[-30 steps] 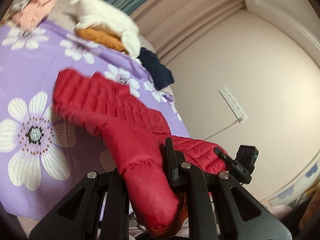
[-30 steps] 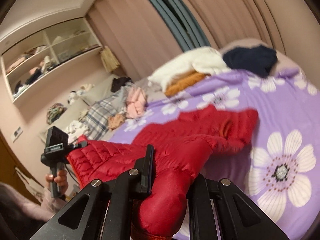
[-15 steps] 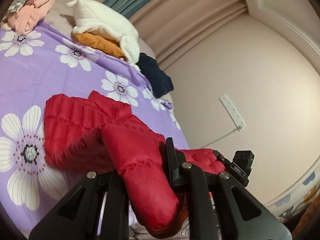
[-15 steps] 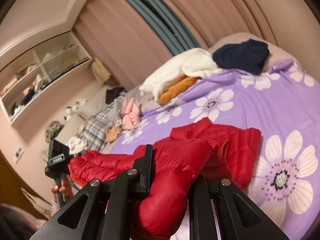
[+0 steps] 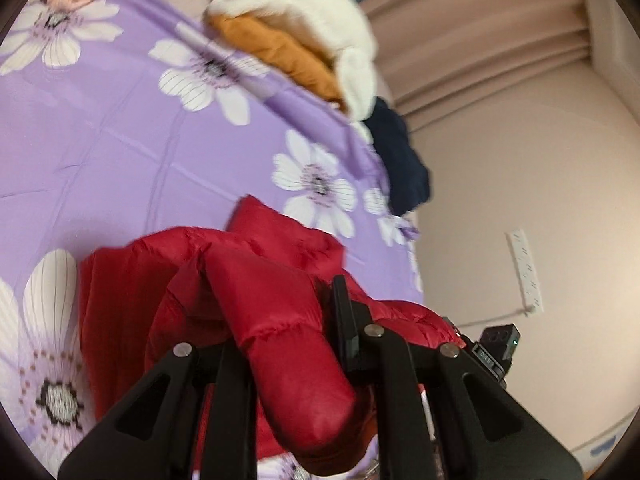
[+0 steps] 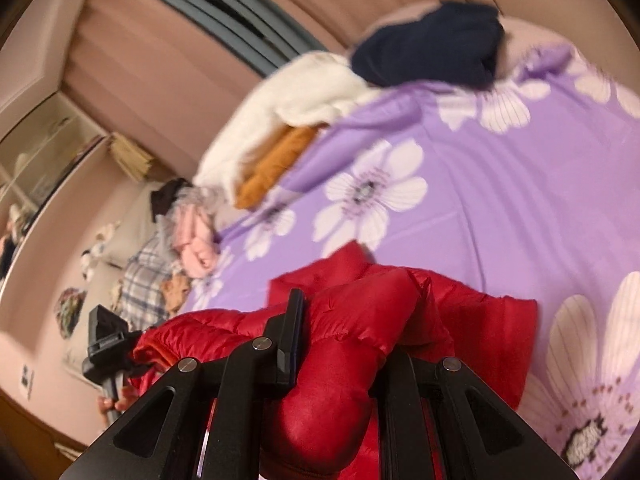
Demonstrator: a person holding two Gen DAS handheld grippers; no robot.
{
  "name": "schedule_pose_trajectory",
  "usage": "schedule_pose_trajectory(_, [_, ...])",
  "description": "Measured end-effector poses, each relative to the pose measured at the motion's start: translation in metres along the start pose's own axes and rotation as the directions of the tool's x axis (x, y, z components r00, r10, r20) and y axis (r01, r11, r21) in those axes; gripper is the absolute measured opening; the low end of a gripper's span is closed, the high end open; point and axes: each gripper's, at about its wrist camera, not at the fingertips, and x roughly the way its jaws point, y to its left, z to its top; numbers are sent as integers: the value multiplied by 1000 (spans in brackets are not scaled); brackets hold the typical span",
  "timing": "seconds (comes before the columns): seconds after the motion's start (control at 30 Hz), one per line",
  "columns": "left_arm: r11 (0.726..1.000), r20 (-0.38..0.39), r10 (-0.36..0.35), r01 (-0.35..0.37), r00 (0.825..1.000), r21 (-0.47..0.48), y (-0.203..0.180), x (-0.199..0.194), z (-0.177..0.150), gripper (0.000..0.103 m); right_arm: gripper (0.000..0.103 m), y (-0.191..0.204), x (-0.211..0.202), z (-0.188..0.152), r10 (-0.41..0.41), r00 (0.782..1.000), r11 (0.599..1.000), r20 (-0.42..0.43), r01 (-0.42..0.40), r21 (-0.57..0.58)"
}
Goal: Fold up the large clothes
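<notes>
A red puffer jacket [image 5: 280,252] lies bunched on the purple flowered bedspread [image 5: 120,152]. My left gripper [image 5: 288,340] is shut on a thick padded fold of it, which bulges out between the black fingers. In the right wrist view the same jacket [image 6: 480,312] stretches to the right over the bedspread [image 6: 500,184], and my right gripper [image 6: 344,344] is shut on another padded fold. Each camera catches the other tool at the jacket's far end: the right gripper [image 5: 496,344] low on the right, and the left gripper [image 6: 108,336] low on the left with a hand [image 6: 116,404] below it.
At the far side of the bed lie a white garment [image 5: 304,8] over an orange one [image 5: 280,52], a navy garment [image 5: 400,168] and pink clothes [image 6: 196,240]. A plaid cloth [image 6: 148,280] and shelves [image 6: 36,168] are on the left. A socket strip [image 5: 526,268] is on the wall.
Both grippers have travelled forward and down over the bed with the jacket's near edge. The jacket has folded over and bunched up, and the clothes pile at the far side looks closer.
</notes>
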Motion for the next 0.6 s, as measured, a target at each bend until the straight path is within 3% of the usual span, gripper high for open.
schedule_pose_trajectory(0.2, [989, -43, 56, -62, 997, -133, 42, 48, 20, 16, 15, -34, 32, 5, -46, 996, 993, -71, 53, 108])
schedule_pose_trajectory(0.3, [975, -67, 68, -81, 995, -205, 59, 64, 26, 21, 23, -50, 46, 5, -47, 992, 980, -120, 69, 187])
schedule_pose_trajectory(0.4, [958, -87, 60, -82, 994, -274, 71, 73, 32, 27, 38, -65, 53, 7, 6, 992, 952, -130, 35, 305])
schedule_pose_trajectory(0.47, [952, -87, 41, -66, 995, -300, 73, 74, 36, 31, 55, -72, 53, 8, 56, 993, 930, -107, -13, 367])
schedule_pose_trajectory(0.57, [951, -75, 9, -32, 997, -308, 68, 67, 41, 48, 67, -74, 45, 11, 109, 992, 903, -62, -73, 422])
schedule_pose_trajectory(0.6, [953, -60, 3, -21, 998, -303, 66, 63, 43, 64, 69, -74, 40, 12, 119, 992, 897, -46, -88, 433])
